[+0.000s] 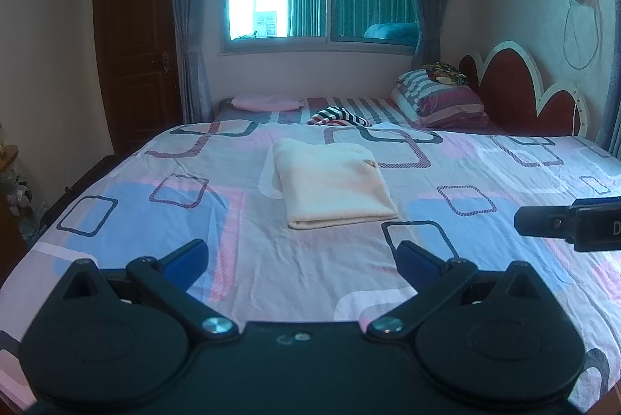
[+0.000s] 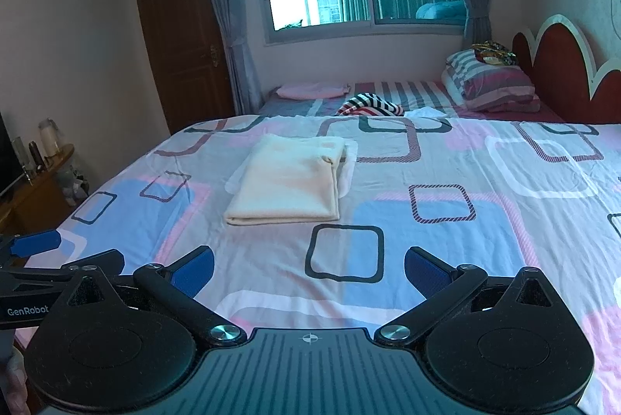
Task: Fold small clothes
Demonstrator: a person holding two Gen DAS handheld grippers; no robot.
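A cream garment (image 1: 335,184) lies folded into a neat rectangle in the middle of the bed; it also shows in the right wrist view (image 2: 289,180). My left gripper (image 1: 302,258) is open and empty, held above the sheet in front of the garment. My right gripper (image 2: 308,269) is open and empty, in front of the garment and to its right. The right gripper's tip (image 1: 543,221) shows at the right edge of the left wrist view. The left gripper's blue fingertip (image 2: 37,244) shows at the left edge of the right wrist view.
The bed sheet (image 1: 155,205) has pink, blue and grey squares. A striped garment (image 1: 337,116) lies crumpled at the far end. Striped pillows (image 1: 442,97) rest by the red headboard (image 1: 516,85). A pink cloth (image 1: 264,102) lies far left. A wooden shelf (image 2: 35,178) stands left of the bed.
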